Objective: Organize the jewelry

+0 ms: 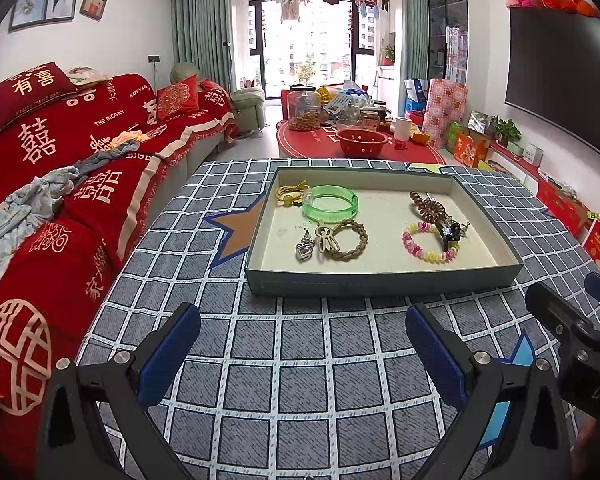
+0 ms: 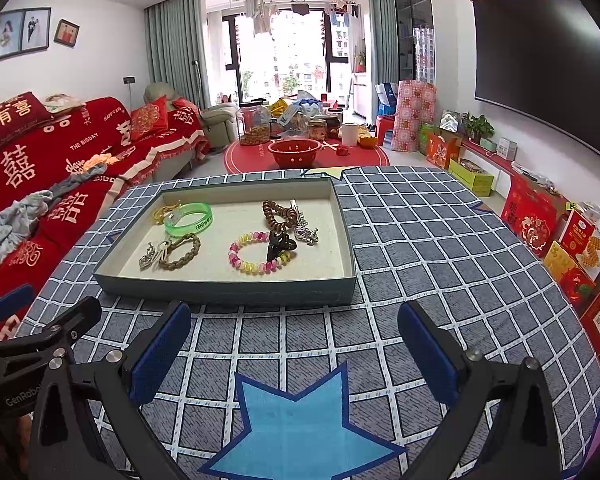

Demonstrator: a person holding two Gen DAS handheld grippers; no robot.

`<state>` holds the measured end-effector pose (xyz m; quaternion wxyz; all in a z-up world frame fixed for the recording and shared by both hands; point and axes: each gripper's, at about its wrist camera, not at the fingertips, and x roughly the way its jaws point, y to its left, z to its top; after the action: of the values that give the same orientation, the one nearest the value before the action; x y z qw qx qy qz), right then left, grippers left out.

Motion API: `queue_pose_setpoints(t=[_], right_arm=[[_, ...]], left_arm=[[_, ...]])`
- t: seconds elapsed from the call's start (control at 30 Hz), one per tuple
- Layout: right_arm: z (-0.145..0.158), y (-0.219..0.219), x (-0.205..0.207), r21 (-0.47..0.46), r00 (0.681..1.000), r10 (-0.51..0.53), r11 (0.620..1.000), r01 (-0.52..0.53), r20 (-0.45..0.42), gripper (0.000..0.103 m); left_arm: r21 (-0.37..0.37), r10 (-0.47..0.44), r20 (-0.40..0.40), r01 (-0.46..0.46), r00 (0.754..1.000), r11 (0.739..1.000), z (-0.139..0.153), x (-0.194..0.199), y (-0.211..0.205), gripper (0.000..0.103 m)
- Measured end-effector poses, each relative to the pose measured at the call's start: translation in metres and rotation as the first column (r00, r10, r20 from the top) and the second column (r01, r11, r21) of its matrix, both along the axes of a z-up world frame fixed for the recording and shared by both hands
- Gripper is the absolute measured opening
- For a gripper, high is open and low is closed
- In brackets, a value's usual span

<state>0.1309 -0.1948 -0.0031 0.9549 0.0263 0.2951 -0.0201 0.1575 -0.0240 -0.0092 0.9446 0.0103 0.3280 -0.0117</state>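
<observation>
A shallow grey-blue box tray [image 1: 380, 280] [image 2: 228, 292] sits on the checked cloth and holds the jewelry. Inside lie a green bangle [image 1: 331, 202] [image 2: 189, 218], a braided brown bracelet [image 1: 350, 238] [image 2: 182, 252], a pink and yellow bead bracelet [image 1: 430, 242] [image 2: 256, 256], a brown bead string [image 1: 426, 202] [image 2: 278, 212], a silver heart pendant [image 1: 304, 249] and a yellow cord [image 1: 289, 193]. My left gripper [image 1: 302, 348] stands open in front of the tray, nothing between its fingers. My right gripper [image 2: 294, 344] is open too, over a blue star patch.
A red-covered sofa [image 1: 60, 152] runs along the left edge of the table. Beyond the tray stands a red round table [image 1: 360, 148] with a jar and a red colander. Red gift boxes [image 2: 572, 240] line the right wall under a television [image 2: 540, 60].
</observation>
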Motion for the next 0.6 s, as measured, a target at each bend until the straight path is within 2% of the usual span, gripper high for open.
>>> queue_pose_setpoints(t=[0.6], right_arm=[[0.0003,-0.0009,0.0006,0.002,1.000,0.000,1.000,0.000,0.000,0.103]], left_arm=[[0.000,0.001,-0.002,-0.001,1.000,1.000,-0.0006,0.0005,-0.0002,0.103]])
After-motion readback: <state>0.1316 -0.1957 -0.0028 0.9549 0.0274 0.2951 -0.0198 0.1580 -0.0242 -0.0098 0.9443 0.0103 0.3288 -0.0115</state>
